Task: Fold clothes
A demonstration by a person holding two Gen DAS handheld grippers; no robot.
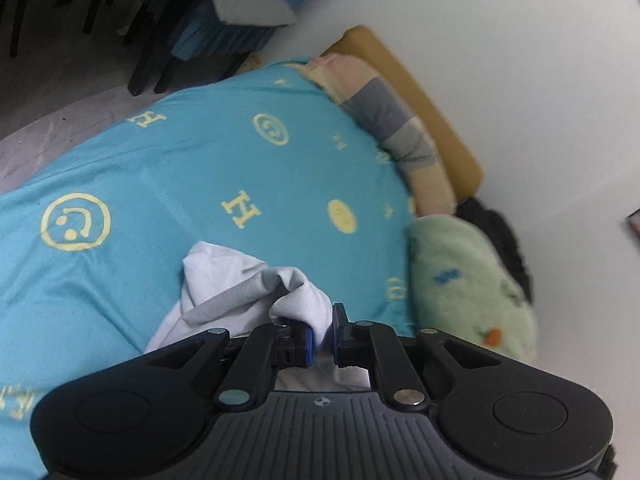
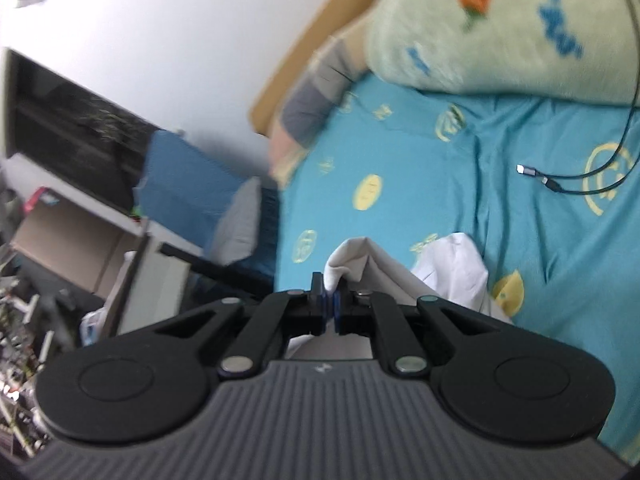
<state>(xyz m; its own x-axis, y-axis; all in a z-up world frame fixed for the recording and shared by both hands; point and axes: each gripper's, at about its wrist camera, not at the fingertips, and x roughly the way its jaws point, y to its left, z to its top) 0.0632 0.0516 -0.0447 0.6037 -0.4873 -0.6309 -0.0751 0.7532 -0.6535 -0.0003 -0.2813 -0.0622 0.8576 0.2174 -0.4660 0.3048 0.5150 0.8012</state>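
**A:** How do the left tongs [image 1: 322, 336] stand?

**B:** Nearly together, their blue pads clamped on a bunched fold of the white garment [image 1: 224, 292]. The cloth bulges up between and above the pads, and more of it shows beneath the linkage.

**A:** And the right tongs [image 2: 330, 306]?

**B:** Also drawn close, pinching a peaked edge of the same white garment [image 2: 400, 276]. The pads are almost touching, with only cloth between them.

**A:** Where is the garment?

**B:** Over the blue bedsheet [image 1: 200, 168], which is printed with yellow smiley faces and letters. In the left wrist view the cloth runs away from the pads to the left and back under the tool; in the right wrist view it spreads from the pads to the right, with a loose flap resting on the sheet.

**A:** Its long axis?

**B:** It cannot be told; the garment is crumpled and partly hidden by both tools.

**A:** What else is in view?

**B:** A pale green blanket [image 2: 500, 28] with small coloured motifs lies at the head of the bed beside a striped pillow [image 1: 396, 120]. A black cable [image 2: 580, 176] lies on the sheet, well apart from the garment.
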